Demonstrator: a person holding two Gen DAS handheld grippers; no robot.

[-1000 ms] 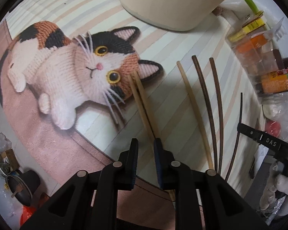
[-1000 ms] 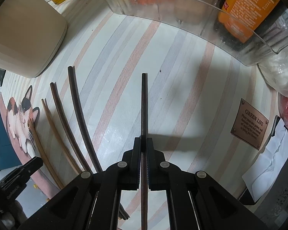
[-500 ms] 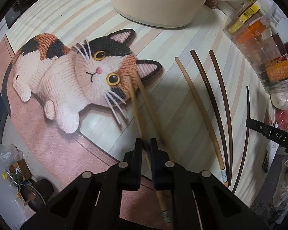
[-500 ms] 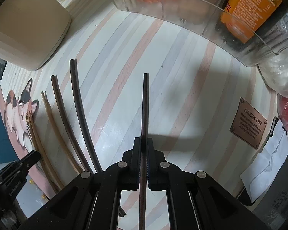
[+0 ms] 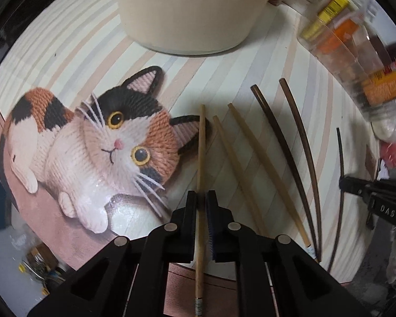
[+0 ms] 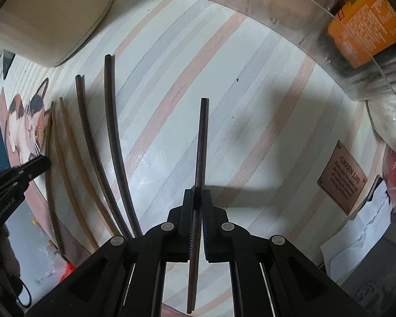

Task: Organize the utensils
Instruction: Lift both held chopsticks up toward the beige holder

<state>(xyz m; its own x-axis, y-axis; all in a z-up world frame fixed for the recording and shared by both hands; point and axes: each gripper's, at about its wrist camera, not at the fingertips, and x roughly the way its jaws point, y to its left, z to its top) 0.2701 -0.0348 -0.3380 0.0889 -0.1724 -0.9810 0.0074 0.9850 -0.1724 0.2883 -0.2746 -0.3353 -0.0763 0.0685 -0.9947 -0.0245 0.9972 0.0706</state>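
My left gripper (image 5: 201, 198) is shut on a light bamboo chopstick (image 5: 201, 148) and holds it above the striped mat, tip toward the cat's ear. Two more light chopsticks (image 5: 240, 169) lie to its right, then two dark chopsticks (image 5: 285, 142). My right gripper (image 6: 197, 198) is shut on a dark chopstick (image 6: 201, 142) that points forward over the mat; the same stick shows in the left wrist view (image 5: 340, 179). The two dark chopsticks (image 6: 111, 132) and the light ones (image 6: 66, 158) lie to the left in the right wrist view.
A knitted-cat picture (image 5: 97, 142) covers the mat's left part. A beige container (image 5: 190, 10) stands at the back. A clear bin with orange packets (image 6: 330, 26) sits at the back right. A brown plaque (image 6: 343, 177), white paper and a red object lie on the right.
My left gripper has shut on one light chopstick, lifted it and moved right; the other light one stays on the mat. The right gripper has held its dark chopstick almost still.
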